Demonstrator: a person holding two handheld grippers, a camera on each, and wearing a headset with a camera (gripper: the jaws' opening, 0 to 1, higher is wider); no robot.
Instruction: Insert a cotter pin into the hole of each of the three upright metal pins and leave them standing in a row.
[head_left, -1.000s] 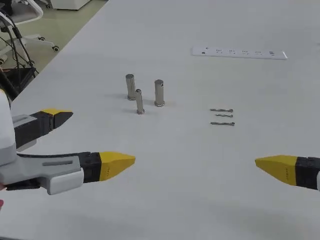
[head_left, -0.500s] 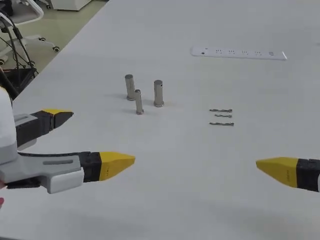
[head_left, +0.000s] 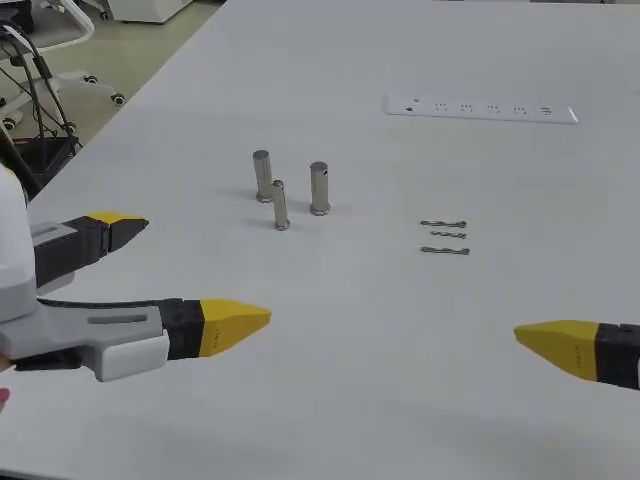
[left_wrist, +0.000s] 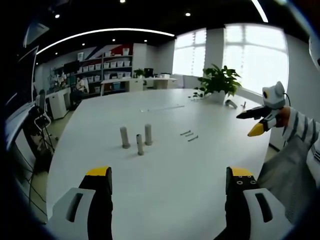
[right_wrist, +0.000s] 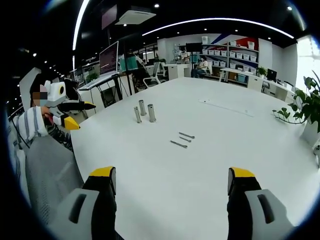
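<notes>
Both grippers hang over the near edge of the table (head_left: 350, 400), empty and wide open. The left gripper (head_left: 209, 270) has its yellow-tipped jaws spread far apart with nothing between them, and its own view shows the same wide gap (left_wrist: 168, 172). The right gripper (right_wrist: 172, 175) is spread just as wide and carries nothing. In the head view one of its yellow jaws reaches in near the table's near right corner.

The three pins (head_left: 280, 203) stand upright mid-table, somewhat toward the left edge. They are well ahead of the left gripper and touch nothing. They form a tight cluster rather than a row: two taller ones side by side behind, and a thinner one just in front between them.

The three cotter pins (head_left: 445, 236) lie flat to the right of the pins and apart from them. They are parallel, one behind the other, and well ahead of the right gripper.

A white strip (head_left: 482, 109) lies farther back toward the far edge, beyond the cotter pins.

From the left gripper view, the pins (left_wrist: 136, 141) sit ahead and left of centre, with the cotter pins (left_wrist: 189, 135) to their right.
</notes>
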